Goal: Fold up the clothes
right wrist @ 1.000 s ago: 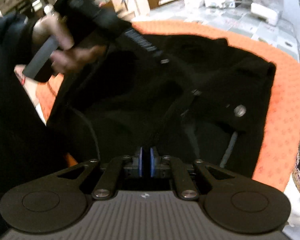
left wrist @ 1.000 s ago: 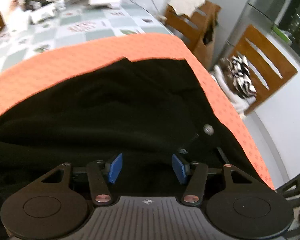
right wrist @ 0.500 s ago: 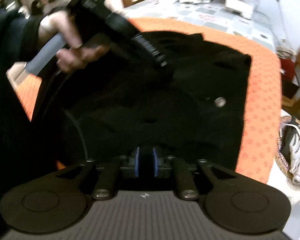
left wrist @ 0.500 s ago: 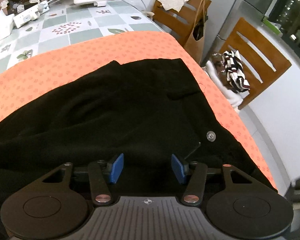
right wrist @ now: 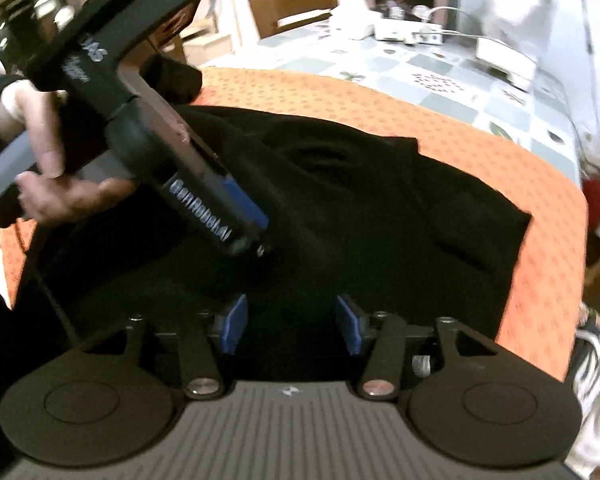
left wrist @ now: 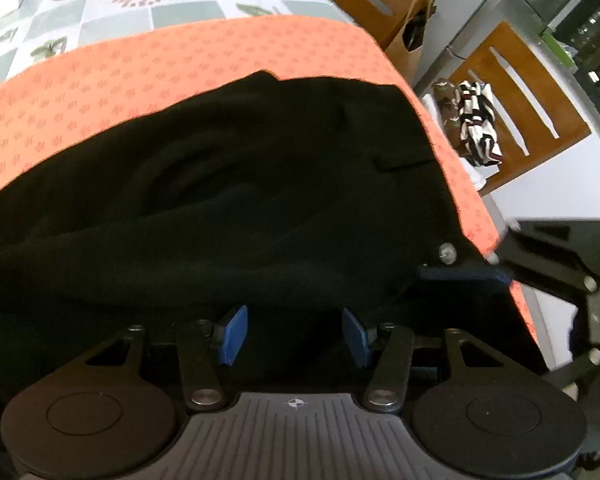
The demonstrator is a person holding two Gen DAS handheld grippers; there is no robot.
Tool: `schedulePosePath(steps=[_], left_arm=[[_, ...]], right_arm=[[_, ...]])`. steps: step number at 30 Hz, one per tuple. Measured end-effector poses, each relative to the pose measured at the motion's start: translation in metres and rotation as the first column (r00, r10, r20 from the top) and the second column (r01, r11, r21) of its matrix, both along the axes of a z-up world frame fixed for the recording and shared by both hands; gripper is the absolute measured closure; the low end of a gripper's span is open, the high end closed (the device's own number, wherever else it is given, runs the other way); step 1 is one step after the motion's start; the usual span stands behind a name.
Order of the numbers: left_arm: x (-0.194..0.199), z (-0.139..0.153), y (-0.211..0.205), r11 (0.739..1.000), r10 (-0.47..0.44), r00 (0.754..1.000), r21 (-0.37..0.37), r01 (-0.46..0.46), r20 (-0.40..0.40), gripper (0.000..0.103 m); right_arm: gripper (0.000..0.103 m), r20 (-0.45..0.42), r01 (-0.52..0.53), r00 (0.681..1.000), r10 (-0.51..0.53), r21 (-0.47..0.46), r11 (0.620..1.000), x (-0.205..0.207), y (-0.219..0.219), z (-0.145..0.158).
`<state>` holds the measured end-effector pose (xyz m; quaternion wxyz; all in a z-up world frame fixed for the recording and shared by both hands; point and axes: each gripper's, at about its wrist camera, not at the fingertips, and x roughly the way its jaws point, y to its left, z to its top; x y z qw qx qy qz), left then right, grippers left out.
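Right gripper (right wrist: 290,324) jaws now apart, black garment (right wrist: 380,216) released

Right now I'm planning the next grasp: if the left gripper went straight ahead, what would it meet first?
Probably the black garment: the open left gripper points into its bunched folds on the orange cloth, with nothing visible between, though depth is unclear.

An orange cloth (left wrist: 180,64) covers the tiled table (left wrist: 112,4); wooden chair (left wrist: 524,92) holds striped fabric (left wrist: 476,124).
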<state>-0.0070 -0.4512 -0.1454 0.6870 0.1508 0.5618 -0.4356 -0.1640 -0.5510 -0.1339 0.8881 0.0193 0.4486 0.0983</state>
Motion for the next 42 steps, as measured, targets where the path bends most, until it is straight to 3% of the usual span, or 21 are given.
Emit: schedulePosePath(steps=[3, 9, 14, 18, 19, 26, 34, 42], left_arm=[[0.007, -0.01, -0.001, 1.0, 0.024, 0.999, 0.012, -0.023, -0.032, 0.047], [0.014, -0.015, -0.004, 0.999, 0.039, 0.998, 0.003, -0.039, -0.053, 0.047], [0.02, -0.016, 0.0, 0.998, 0.068, 0.993, -0.011, -0.069, -0.092, 0.047], [0.025, -0.016, 0.004, 0.995, 0.091, 0.988, -0.021, -0.094, -0.124, 0.047], [0.027, -0.016, 0.005, 0.995, 0.096, 0.987, -0.024, -0.1, -0.132, 0.047], [0.023, -0.008, 0.009, 0.989, 0.137, 0.975, -0.037, -0.145, -0.175, 0.048], [0.002, -0.014, 0.0, 0.999, 0.043, 0.992, 0.008, -0.042, -0.12, 0.053], [-0.003, -0.018, 0.007, 0.999, -0.03, 0.998, -0.035, 0.028, -0.063, 0.053]], right_arm=[[0.04, -0.032, -0.032, 0.999, 0.031, -0.018, 0.999, 0.02, -0.001, -0.01], [0.043, -0.104, -0.068, 0.992, 0.068, 0.002, 0.998, 0.035, -0.003, -0.031], [0.066, -0.097, -0.091, 0.991, 0.094, 0.034, 0.995, 0.03, -0.004, -0.023], [0.09, -0.108, -0.114, 0.987, 0.116, 0.02, 0.993, 0.026, 0.0, -0.019], [0.091, -0.114, -0.117, 0.986, 0.119, 0.024, 0.993, 0.026, 0.001, -0.019], [0.091, -0.102, -0.084, 0.991, 0.081, -0.027, 0.996, 0.015, 0.016, -0.026], [0.088, -0.052, -0.021, 0.999, 0.015, -0.109, 0.994, 0.003, 0.035, -0.028], [0.088, -0.048, 0.163, 0.985, -0.164, -0.038, 0.986, -0.004, 0.018, -0.012]])
